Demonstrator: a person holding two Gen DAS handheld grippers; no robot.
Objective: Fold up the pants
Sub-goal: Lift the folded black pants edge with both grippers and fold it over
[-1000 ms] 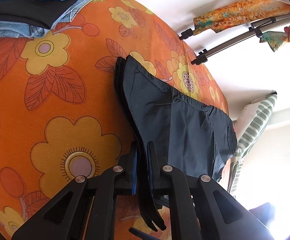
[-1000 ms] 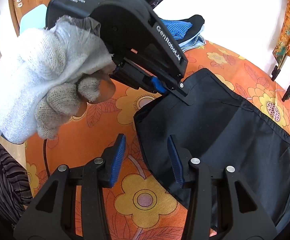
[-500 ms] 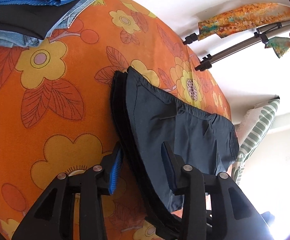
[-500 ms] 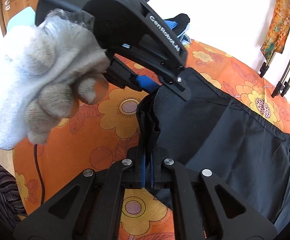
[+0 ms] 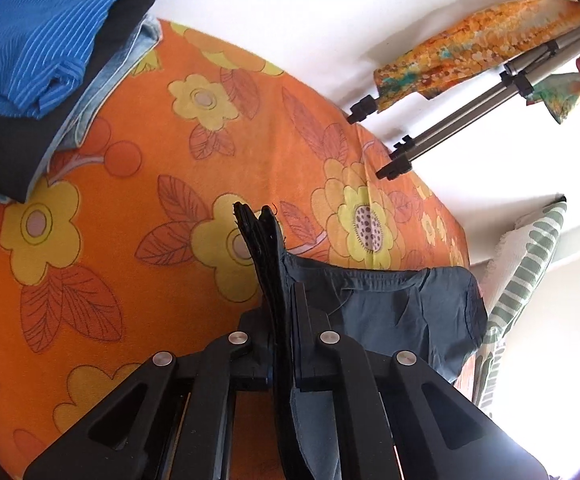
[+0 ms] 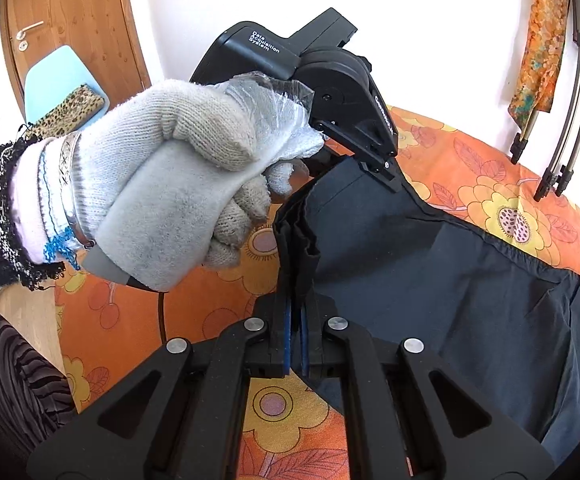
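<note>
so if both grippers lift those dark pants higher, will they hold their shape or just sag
Probably sag: the pants already drape and crease between the left gripper and right gripper. The fabric looks thin, so likely light. The bunched edge clamped in the shut jaws seems secure, though the free end by the pillow may drag.

The left gripper (image 5: 284,344) has its fingers (image 5: 303,320) pressed together on a bunched edge of the pants (image 5: 405,308). The right gripper (image 6: 294,332) is likewise clamped on the pants' folded edge. A gloved left hand (image 6: 178,184) grips the left gripper's handle, wrist ringed with bracelets.
</note>
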